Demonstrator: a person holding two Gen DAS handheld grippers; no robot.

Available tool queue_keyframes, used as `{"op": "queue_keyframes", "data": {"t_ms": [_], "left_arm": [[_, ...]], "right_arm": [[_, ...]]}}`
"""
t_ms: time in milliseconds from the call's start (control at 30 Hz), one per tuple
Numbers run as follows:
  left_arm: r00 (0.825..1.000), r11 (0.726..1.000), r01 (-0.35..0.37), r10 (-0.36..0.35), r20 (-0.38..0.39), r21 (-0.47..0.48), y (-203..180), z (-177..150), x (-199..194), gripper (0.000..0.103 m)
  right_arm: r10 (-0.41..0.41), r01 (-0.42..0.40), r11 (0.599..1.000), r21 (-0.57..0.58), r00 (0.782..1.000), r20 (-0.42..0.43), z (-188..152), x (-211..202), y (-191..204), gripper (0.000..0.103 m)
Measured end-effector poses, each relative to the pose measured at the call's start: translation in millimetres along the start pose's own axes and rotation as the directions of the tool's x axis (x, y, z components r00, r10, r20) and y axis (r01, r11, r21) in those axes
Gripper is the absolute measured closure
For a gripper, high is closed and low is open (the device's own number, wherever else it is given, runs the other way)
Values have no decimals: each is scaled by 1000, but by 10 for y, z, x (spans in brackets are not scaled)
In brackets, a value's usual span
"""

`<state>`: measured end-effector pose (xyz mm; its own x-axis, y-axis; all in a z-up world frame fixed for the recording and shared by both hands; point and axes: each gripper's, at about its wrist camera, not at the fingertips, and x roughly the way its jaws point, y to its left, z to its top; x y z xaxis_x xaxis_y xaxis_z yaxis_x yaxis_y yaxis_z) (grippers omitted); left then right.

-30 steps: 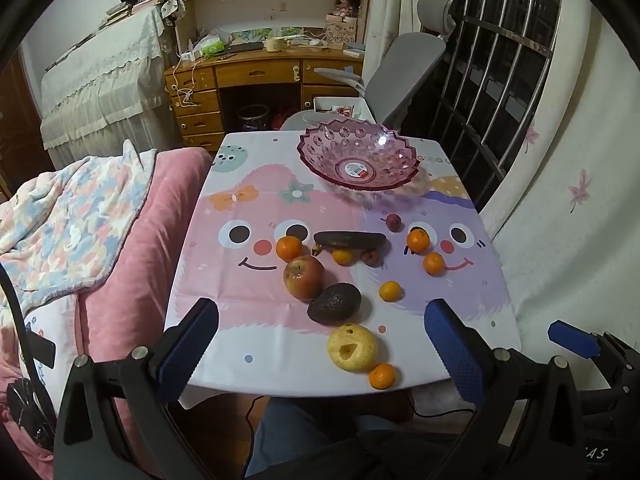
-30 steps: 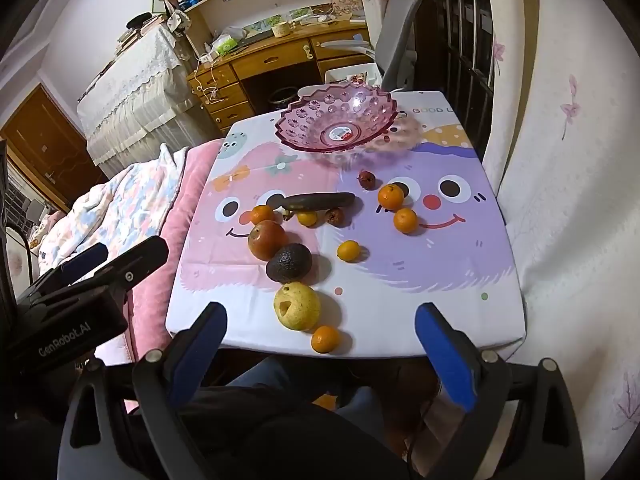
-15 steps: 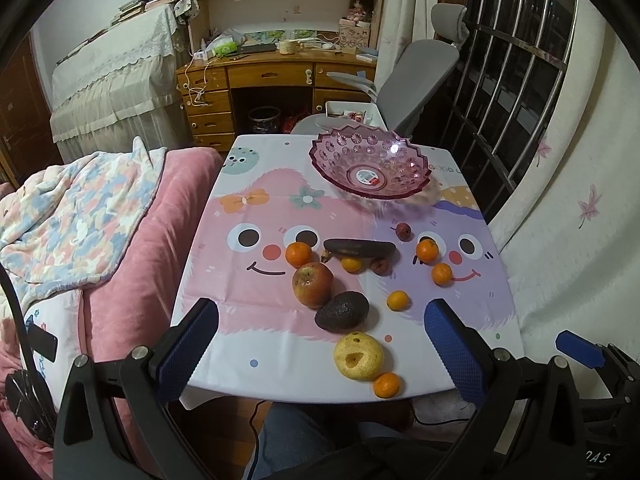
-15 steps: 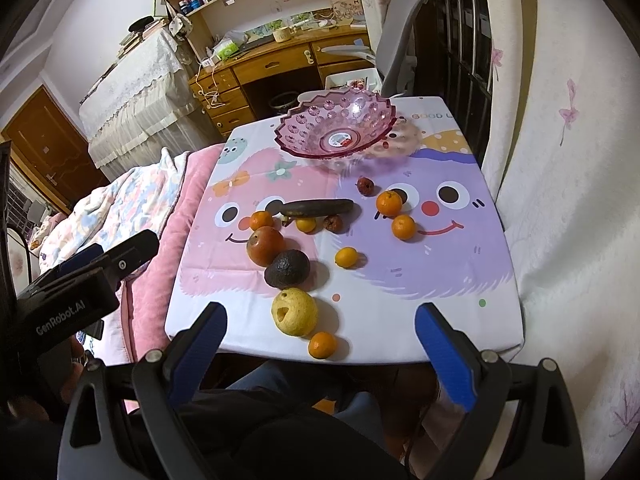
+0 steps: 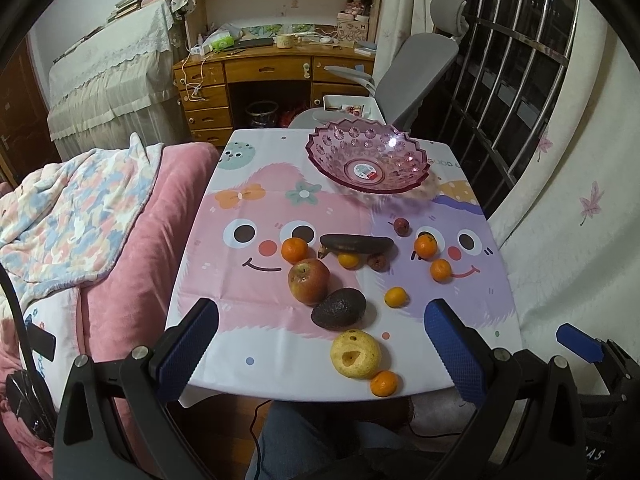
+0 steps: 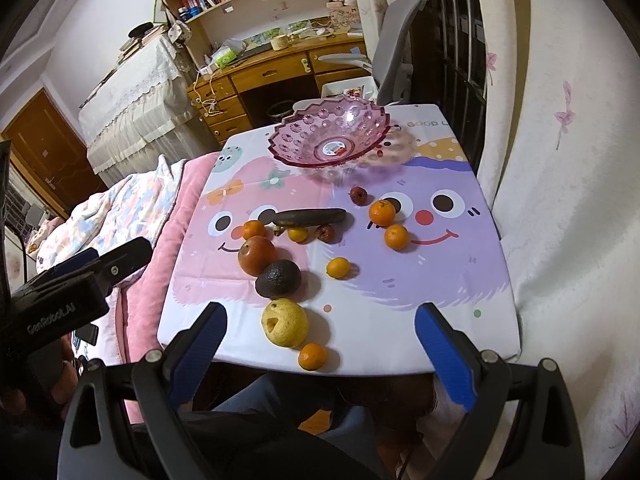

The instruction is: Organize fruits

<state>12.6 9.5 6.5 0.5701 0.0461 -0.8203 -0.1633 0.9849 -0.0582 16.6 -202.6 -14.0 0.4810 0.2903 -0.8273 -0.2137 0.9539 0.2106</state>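
I hold both grippers up in the air, near the bottom edge of the surface (image 5: 460, 216). The left gripper (image 5: 322, 346) has its jaws wide open, with nothing in them. The right gripper (image 6: 320, 344) has its jaws wide open too, and they hold nothing.

The pink bowl (image 5: 368, 156) sits at the upper middle of the left view, on the far end of the surface. I see only a round sticker in it, no fruit.

All the fruit lies on the cartoon cloth in the middle of the frame. A dark banana (image 5: 357, 244) lies flat across the middle. A red apple (image 5: 309, 281) is just below and left of it, and a dark avocado (image 5: 339, 308) touches the apple on its lower right. A yellow pear (image 5: 355, 353) with a brown hole sits lower down, near the bottom edge. A small orange (image 5: 384, 383) touches the pear at the very edge.

More small oranges are scattered about: one left of the banana (image 5: 295, 250), one just under it (image 5: 348, 260), two to the right (image 5: 426, 246) (image 5: 441, 270) and one in the middle (image 5: 396, 297). Two tiny dark red fruits (image 5: 401, 226) (image 5: 378, 262) sit near the banana's right end.

A pink bed (image 5: 132, 240) fills the left side.
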Motion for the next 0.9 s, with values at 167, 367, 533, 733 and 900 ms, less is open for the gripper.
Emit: {"op": "queue_keyframes", "data": {"t_ms": [167, 367, 533, 733, 900], "left_arm": [[1000, 1000, 2, -3, -8, -18, 18, -49, 77, 1], [998, 999, 24, -27, -58, -48, 54, -102, 308, 1], [989, 997, 41, -51, -141, -71, 81, -170, 613, 1], [957, 990, 52, -87, -276, -133, 160, -334, 1080, 1], [931, 987, 47, -98, -351, -151, 140, -449, 1403, 1]], "right_arm": [[-7, 10, 998, -56, 999, 54, -37, -19, 47, 7], [-27, 45, 989, -143, 992, 127, -126, 58, 92, 7], [-26, 52, 977, -205, 991, 129, -269, 264, 112, 7], [-8, 43, 945, -326, 994, 107, -515, 604, 222, 7], [31, -5, 924, -382, 998, 61, -725, 898, 256, 7]]}}
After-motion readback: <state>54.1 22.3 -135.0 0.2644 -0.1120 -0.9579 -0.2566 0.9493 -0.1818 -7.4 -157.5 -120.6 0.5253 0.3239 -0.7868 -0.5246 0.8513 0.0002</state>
